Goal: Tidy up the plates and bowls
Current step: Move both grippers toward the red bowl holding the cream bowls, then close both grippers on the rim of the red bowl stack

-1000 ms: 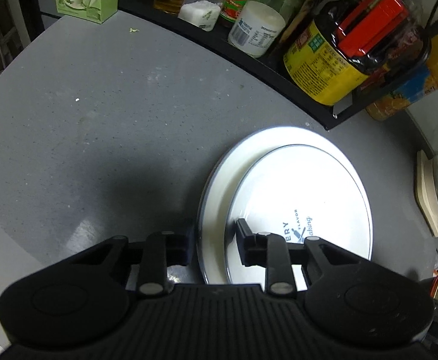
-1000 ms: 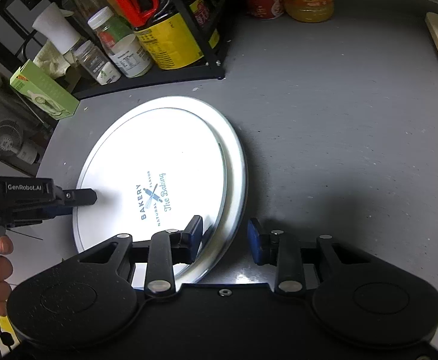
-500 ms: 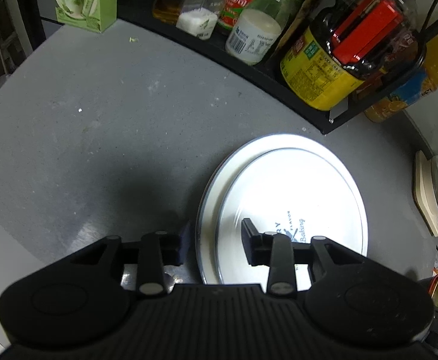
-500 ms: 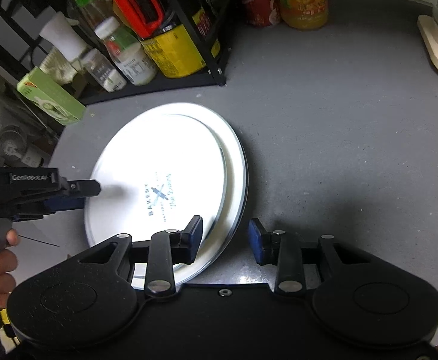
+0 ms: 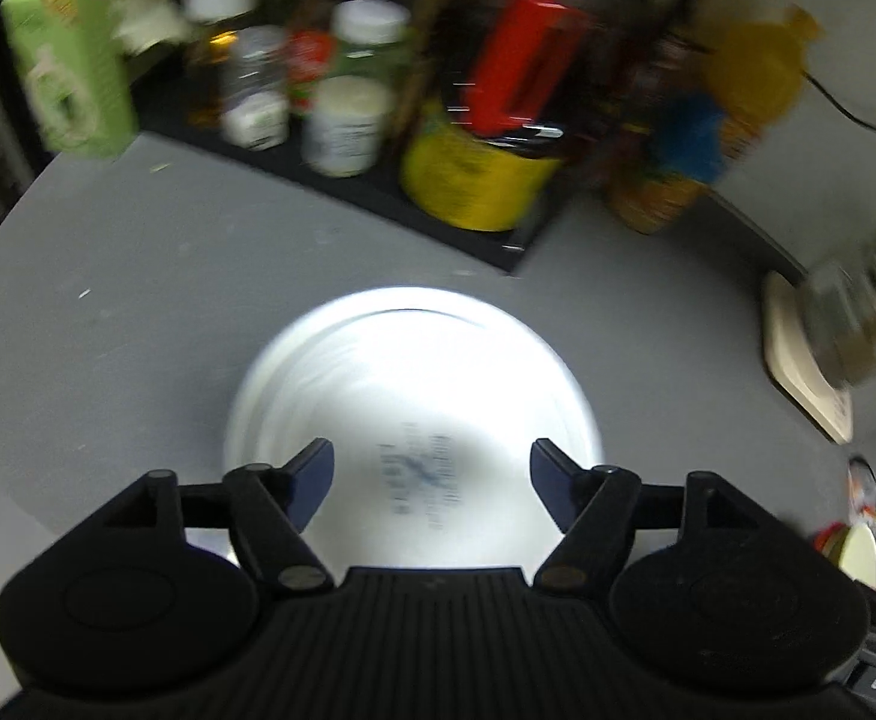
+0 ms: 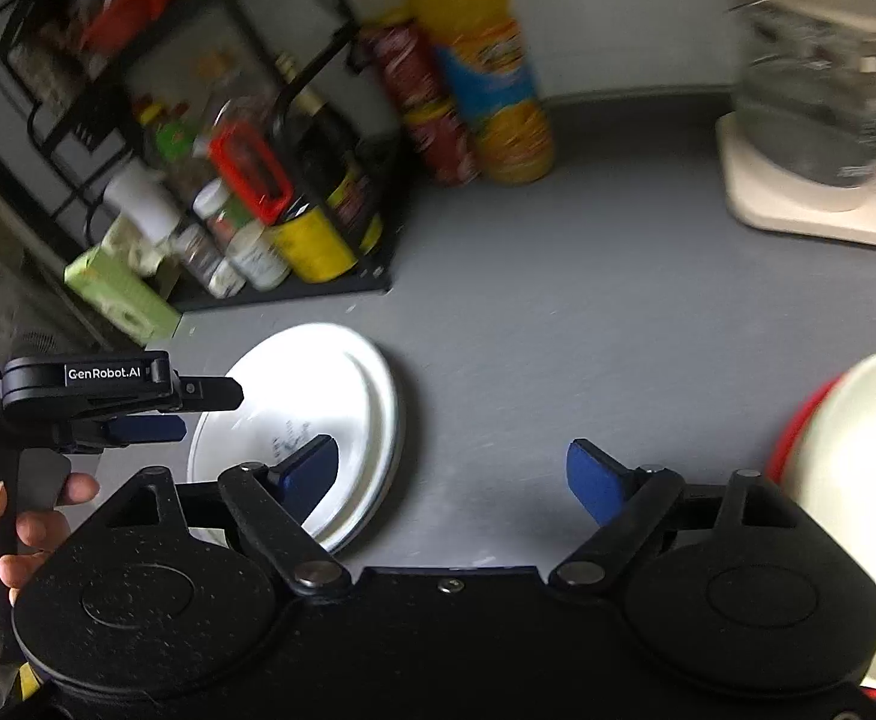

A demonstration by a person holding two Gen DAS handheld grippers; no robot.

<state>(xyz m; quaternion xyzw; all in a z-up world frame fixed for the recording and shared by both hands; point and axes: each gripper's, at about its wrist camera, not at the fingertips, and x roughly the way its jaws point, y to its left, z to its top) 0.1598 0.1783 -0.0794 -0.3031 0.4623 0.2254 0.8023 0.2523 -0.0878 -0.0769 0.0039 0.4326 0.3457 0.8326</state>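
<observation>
Two white plates lie stacked on the grey counter, the upper one with blue print; they also show in the right wrist view. My left gripper is open and empty, raised above the plates' near edge; it also shows in the right wrist view, left of the plates. My right gripper is open and empty, over the counter just right of the plates. A cream bowl with a red outside stands at the right edge, close to the right finger.
A black rack of jars and bottles stands behind the plates, with a green box at its left. An orange juice bottle and a red can stand at the back. A glass kettle on a cream base is at the right.
Both grippers have opened wide, let go of the plates and pulled up and back. The plates stay stacked on the counter. The right view has swung right, bringing the bowl into sight.
</observation>
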